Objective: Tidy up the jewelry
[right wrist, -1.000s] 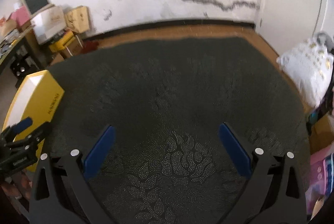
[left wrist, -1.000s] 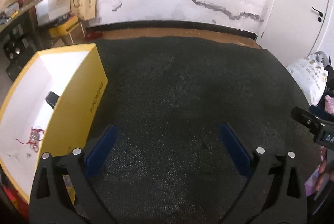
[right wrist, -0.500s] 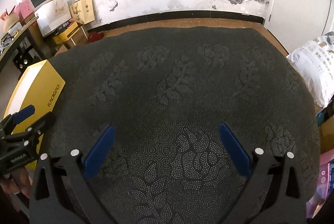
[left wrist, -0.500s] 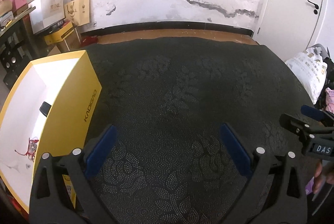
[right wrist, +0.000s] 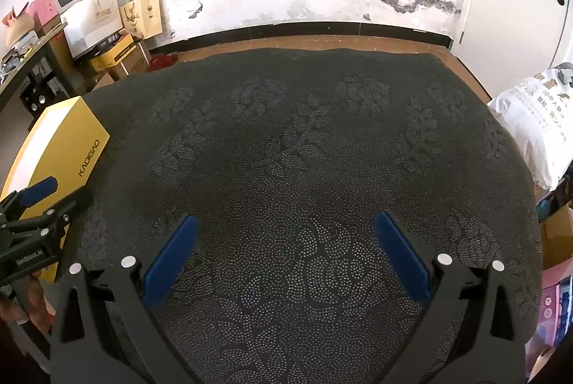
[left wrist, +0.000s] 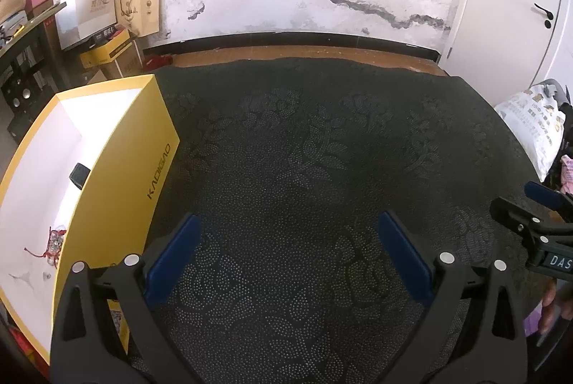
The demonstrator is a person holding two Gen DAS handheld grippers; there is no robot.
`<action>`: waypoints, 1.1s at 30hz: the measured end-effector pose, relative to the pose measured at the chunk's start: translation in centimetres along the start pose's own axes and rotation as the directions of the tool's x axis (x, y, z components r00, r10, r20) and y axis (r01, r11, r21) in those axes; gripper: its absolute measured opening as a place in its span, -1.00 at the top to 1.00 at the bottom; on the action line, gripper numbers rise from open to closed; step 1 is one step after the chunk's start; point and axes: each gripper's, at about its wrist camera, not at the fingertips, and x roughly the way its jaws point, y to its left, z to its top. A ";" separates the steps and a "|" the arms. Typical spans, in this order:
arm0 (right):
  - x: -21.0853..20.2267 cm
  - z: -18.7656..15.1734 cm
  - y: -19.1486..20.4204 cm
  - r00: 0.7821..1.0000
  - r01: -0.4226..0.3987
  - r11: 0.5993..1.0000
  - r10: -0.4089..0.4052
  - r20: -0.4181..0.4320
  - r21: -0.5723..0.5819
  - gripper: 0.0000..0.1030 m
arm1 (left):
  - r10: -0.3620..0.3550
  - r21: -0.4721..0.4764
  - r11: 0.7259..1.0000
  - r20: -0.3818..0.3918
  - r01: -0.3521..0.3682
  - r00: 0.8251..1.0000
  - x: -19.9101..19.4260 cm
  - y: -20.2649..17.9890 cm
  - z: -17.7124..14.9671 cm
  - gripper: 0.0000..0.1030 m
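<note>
Yellow cardboard box [left wrist: 118, 169] nearer; embossed floral cloth [left wrist: 304, 169] sharper.

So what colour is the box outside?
Yellow box, white inside; clearest in the left wrist view.

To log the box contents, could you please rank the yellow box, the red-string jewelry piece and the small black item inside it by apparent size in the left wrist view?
1. Yellow box, by far the largest.
2. Red-string jewelry piece.
3. Small black item, though it sits farther from the camera, so this last ranking is unsure.
</note>
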 end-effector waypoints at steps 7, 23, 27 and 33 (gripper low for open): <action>0.0 0.0 0.2 1.000 0.001 1.000 -0.001 -0.002 -0.006 -0.87 | -0.001 -0.001 1.000 -0.002 0.001 1.000 0.1 0.1 0.0 -0.87; 0.1 0.0 0.6 1.000 0.004 1.000 -0.004 -0.006 -0.015 -0.87 | -0.003 0.000 1.000 -0.003 0.003 1.000 0.1 0.0 0.0 -0.87; 0.1 0.0 0.7 1.000 0.004 1.000 -0.004 -0.005 -0.016 -0.87 | -0.002 0.002 1.000 -0.001 0.002 1.000 0.1 0.0 0.0 -0.87; 0.1 0.0 0.7 1.000 0.005 1.000 -0.005 -0.003 -0.016 -0.87 | -0.009 0.006 1.000 0.007 0.009 1.000 -0.2 0.1 0.1 -0.87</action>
